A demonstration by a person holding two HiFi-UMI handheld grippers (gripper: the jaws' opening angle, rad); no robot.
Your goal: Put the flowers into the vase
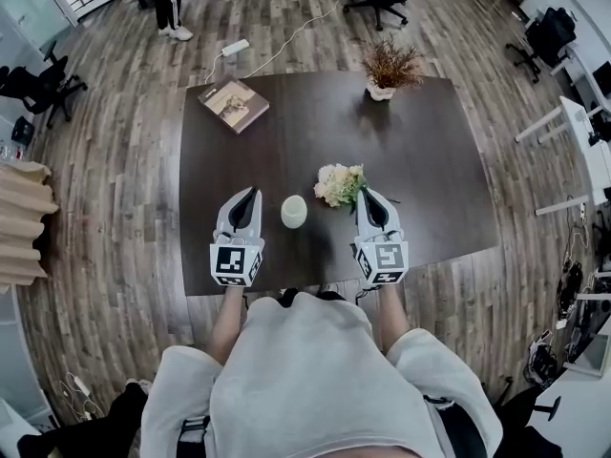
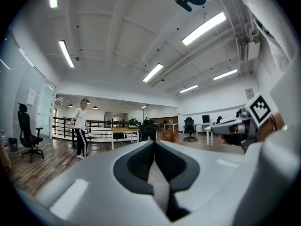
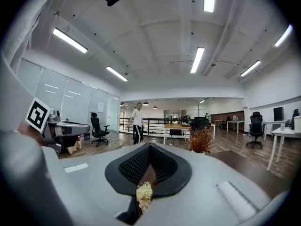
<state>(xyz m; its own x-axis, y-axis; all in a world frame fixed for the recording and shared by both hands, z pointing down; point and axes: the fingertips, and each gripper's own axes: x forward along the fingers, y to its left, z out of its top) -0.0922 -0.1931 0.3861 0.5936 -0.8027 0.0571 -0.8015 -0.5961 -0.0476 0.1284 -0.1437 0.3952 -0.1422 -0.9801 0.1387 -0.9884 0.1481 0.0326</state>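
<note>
Flowers (image 1: pixel 340 185), a pale bunch, lie on the dark table (image 1: pixel 430 179) just right of the white vase (image 1: pixel 294 212), not in it. The right tool (image 1: pixel 367 195) has its jaws pressed together and empty, its tip just beside the blooms on the side away from the vase. The left tool (image 1: pixel 252 193), likewise closed on nothing, is just left of the vase. Beyond the vase are a potted dried plant (image 1: pixel 389 67) and a book (image 1: pixel 234 105).
</note>
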